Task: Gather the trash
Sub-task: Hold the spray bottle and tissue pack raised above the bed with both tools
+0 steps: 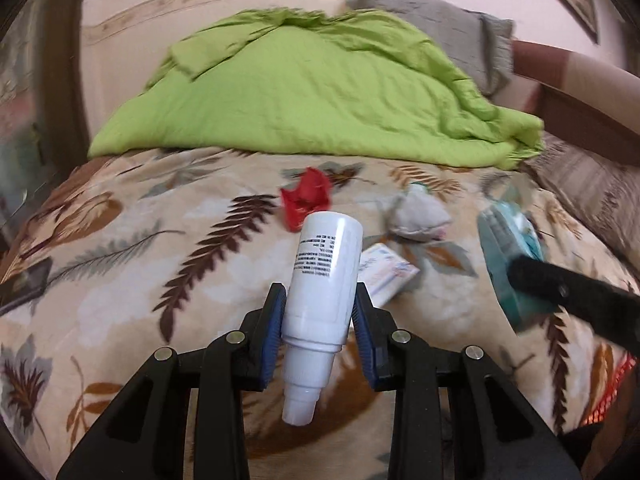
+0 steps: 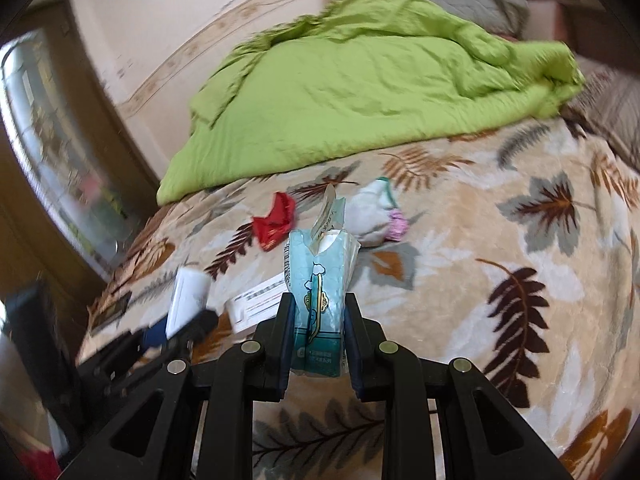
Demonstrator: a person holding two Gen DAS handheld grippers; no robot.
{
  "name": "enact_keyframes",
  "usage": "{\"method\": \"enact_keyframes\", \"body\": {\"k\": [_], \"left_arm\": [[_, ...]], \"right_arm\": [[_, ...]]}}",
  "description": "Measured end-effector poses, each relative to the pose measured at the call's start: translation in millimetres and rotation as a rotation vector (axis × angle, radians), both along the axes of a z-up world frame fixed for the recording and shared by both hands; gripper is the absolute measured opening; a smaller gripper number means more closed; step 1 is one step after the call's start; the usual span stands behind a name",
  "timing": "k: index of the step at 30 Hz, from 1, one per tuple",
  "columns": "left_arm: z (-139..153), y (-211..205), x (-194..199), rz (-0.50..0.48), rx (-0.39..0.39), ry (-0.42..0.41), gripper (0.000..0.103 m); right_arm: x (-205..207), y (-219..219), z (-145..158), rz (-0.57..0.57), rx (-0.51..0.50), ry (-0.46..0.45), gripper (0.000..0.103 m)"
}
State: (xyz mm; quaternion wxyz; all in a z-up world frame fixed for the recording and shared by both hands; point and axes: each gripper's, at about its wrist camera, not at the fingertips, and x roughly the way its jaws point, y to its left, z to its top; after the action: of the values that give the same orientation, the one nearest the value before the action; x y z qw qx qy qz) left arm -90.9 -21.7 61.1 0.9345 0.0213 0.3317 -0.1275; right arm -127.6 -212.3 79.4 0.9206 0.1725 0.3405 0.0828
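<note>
Left gripper (image 1: 319, 322) clamps a white plastic bottle (image 1: 324, 284) by its lower body between the blue pads (image 1: 273, 332), neck and nozzle end pointing back toward the camera, base tilted away; printed black text on its side is too small to read, and whether anything is inside cannot be told through the opaque wall. Right gripper (image 2: 319, 332) pinches a soft teal tissue pack (image 2: 320, 288), squeezed narrow between the jaws, its top torn open with a flap and a bit of white tissue showing at the mouth. Both items are lifted clear of the leaf-patterned blanket (image 2: 500, 240) that covers the bed. Still lying on the blanket: a crumpled red wrapper (image 1: 306, 200), a wadded grey-white cloth or tissue lump (image 1: 418, 216) with a pink bit at one edge, and a flat white printed carton or slip (image 1: 390, 270), partly hidden behind the bottle and left jaw. A lime-green quilt (image 1: 304, 92) is heaped at the far side, a grey pillow (image 1: 436, 24) behind it, cut off by the frame edge. In the left wrist view the right gripper and its tissue pack are motion-blurred at the right margin; in the right wrist view the left gripper and bottle are blurred at lower left.
</note>
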Motion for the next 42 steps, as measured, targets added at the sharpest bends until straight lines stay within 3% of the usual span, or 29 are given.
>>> {"method": "enact_keyframes", "body": {"k": [6, 14, 21, 27, 42], "left_arm": [[-4.1, 5.0, 5.6, 0.041, 0.023, 0.014, 0.029], [-4.4, 3.9, 4.4, 0.025, 0.038, 0.005, 0.029], [-5.0, 7.3, 7.0, 0.032, 0.005, 0.025, 0.029], [-1.6, 21.0, 9.3, 0.046, -0.083, 0.035, 0.029], [4.1, 24.9, 6.3, 0.046, -0.123, 0.013, 0.029]], "right_arm": [[0.1, 23.6, -1.6, 0.084, -0.048, -0.008, 0.025], [3.2, 12.7, -5.4, 0.061, 0.003, 0.012, 0.025], [3.0, 14.8, -4.8, 0.06, -0.003, 0.011, 0.025], [0.4, 11.6, -3.5, 0.053, 0.002, 0.006, 0.025], [0.3, 9.4, -2.6, 0.056, 0.005, -0.001, 0.025]]}}
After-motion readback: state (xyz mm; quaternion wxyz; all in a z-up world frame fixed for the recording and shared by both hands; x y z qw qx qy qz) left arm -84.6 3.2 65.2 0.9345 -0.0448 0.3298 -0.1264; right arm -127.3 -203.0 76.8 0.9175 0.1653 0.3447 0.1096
